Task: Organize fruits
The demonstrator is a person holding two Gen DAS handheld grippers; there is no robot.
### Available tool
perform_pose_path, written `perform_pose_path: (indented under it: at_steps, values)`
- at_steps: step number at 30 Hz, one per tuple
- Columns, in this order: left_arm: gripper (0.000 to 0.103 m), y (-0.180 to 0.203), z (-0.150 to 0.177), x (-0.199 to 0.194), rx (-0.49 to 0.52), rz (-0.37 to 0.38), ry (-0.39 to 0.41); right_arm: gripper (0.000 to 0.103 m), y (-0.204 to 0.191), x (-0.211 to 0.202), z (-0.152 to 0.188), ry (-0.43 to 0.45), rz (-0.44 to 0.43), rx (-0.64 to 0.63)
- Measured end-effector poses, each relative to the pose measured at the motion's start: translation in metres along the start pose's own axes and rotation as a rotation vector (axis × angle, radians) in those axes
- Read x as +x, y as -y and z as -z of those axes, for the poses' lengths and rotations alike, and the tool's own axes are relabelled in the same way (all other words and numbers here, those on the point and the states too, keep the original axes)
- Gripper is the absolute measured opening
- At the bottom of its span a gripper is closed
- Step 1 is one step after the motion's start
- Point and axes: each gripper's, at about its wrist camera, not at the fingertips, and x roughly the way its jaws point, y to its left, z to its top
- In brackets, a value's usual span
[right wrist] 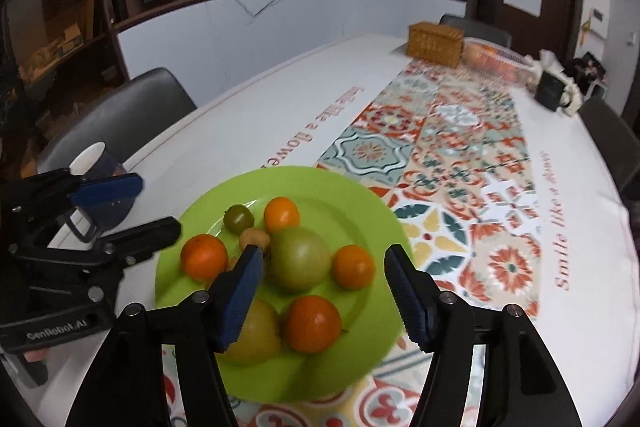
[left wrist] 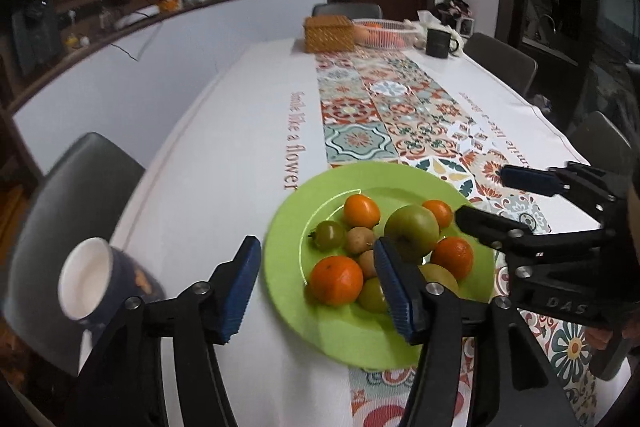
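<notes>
- On the bench, one green plate has four oranges, one big green apple.
- Left tongs and right tongs: both open, holding nothing.

1. A table under a white cloth with a patterned runner down its middle.
2. A green plate lies on the runner's near end.
3. A blue mug stands left of the plate.
4. Far beyond the plate: wicker box, wire basket, dark mug.
</notes>
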Motion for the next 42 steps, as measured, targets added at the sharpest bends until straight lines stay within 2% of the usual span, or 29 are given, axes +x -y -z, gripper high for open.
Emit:
perform_pose_path:
  at_steps: [2,5,12,20,30,37,42]
  values:
    - [0.061,0.001,0.001,-0.015,-0.009,-0.011,0.025,0.070,0.002,-0.017,0.003,0.030,0.026,0.020]
    - [0.067,0.004,0.003,-0.038,-0.022,-0.023,0.065,0.070,0.001,-0.045,0.008,0.081,0.059,0.043]
    - [0.079,0.013,0.016,-0.093,-0.042,-0.027,0.132,0.079,-0.009,-0.110,0.027,0.179,0.109,0.082]
    - [0.086,0.030,0.046,-0.149,-0.034,-0.035,0.193,0.083,-0.018,-0.161,0.059,0.213,0.136,0.126]
    - [0.094,0.047,0.090,-0.205,-0.029,-0.045,0.229,0.088,-0.033,-0.226,0.103,0.278,0.196,0.138]
    - [0.101,0.054,0.116,-0.236,-0.039,-0.028,0.260,0.092,-0.046,-0.259,0.129,0.313,0.203,0.152]
    - [0.101,0.058,0.129,-0.246,-0.049,-0.006,0.259,0.093,-0.054,-0.272,0.145,0.321,0.205,0.148]
